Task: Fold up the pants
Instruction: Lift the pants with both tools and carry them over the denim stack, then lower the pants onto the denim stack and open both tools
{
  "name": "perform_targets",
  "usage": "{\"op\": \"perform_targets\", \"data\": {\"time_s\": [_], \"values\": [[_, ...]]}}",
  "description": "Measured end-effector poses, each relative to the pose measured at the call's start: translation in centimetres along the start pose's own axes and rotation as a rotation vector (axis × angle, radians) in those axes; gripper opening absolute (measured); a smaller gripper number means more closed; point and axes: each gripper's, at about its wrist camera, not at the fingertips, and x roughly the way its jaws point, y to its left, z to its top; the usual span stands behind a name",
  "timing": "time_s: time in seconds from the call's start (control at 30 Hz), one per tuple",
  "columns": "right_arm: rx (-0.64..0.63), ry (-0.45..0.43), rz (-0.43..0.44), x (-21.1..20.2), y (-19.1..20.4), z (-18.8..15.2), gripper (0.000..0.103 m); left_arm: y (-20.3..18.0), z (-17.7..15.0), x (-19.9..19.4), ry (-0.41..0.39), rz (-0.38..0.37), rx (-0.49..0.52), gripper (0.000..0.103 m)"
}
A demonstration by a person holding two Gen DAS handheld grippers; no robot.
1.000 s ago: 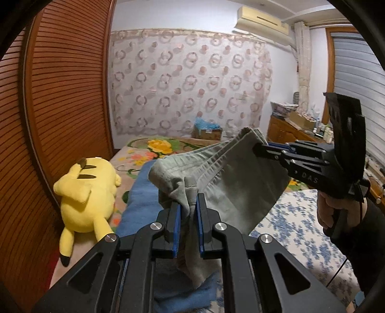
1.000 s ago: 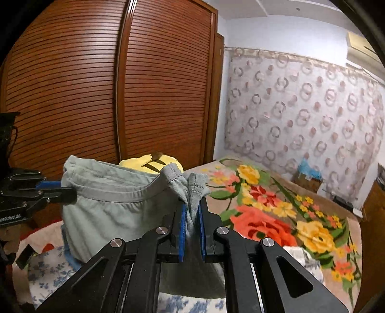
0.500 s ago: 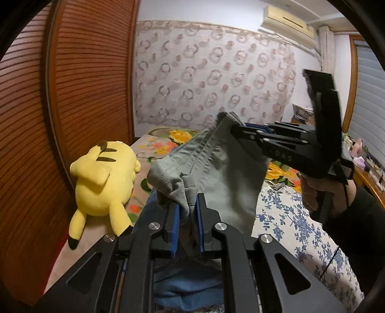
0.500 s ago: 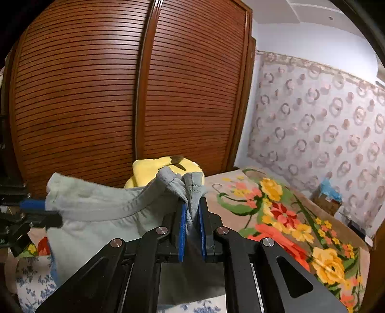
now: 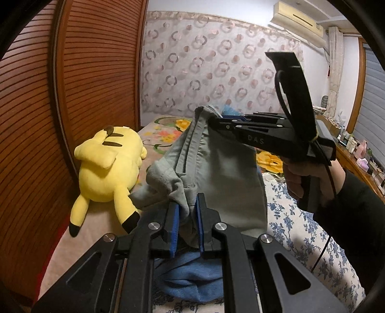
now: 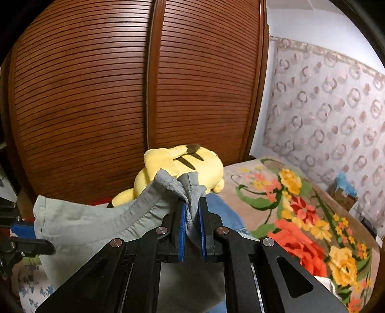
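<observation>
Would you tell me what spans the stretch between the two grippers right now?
The grey-green pants hang taut between left gripper and right gripper, both clamped on the edge; the left wrist view shows it best.

A home bedroom is shown: a bed (image 6: 272, 192) covered by a floral blanket (image 6: 310, 216), with a yellow plush toy (image 5: 108, 166) laid on it beside a slatted wooden wardrobe (image 6: 120, 96). A ring-patterned curtain (image 5: 216, 72) is hung across the far wall, an air conditioner (image 5: 298, 19) is mounted above, and a cluttered dresser (image 5: 356, 154) is seen at right.
</observation>
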Motion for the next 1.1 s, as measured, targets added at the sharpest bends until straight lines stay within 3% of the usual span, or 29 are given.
{"op": "perform_targets", "data": {"time_s": [0.07,0.3,0.5,0.77,0.87,1.1], "values": [[0.003,0.013,0.003,0.3,-0.1,0.1,0.01,0.3,-0.2,0.2,0.006,-0.002,-0.003,0.013],[0.074,-0.003,0.022,-1.4,-0.5,1.1,0.034,0.4,-0.4,0.3,0.014,0.0,-0.004,0.013],[0.068,-0.026,0.041,-4.3,0.1,0.5,0.035,0.5,-0.2,0.3,0.017,-0.002,-0.015,0.021],[0.1,0.046,0.014,-3.9,-1.6,-1.9,0.035,0.9,0.1,-1.0,-0.029,0.009,-0.021,0.047],[0.136,0.072,-0.03,-2.9,-2.8,-1.8,0.034,0.8,0.4,-0.9,-0.042,0.019,-0.006,0.048],[0.193,0.101,-0.079,-0.5,-3.9,-1.2,0.032,1.7,-1.1,2.0,0.052,0.046,-0.008,0.048]]}}
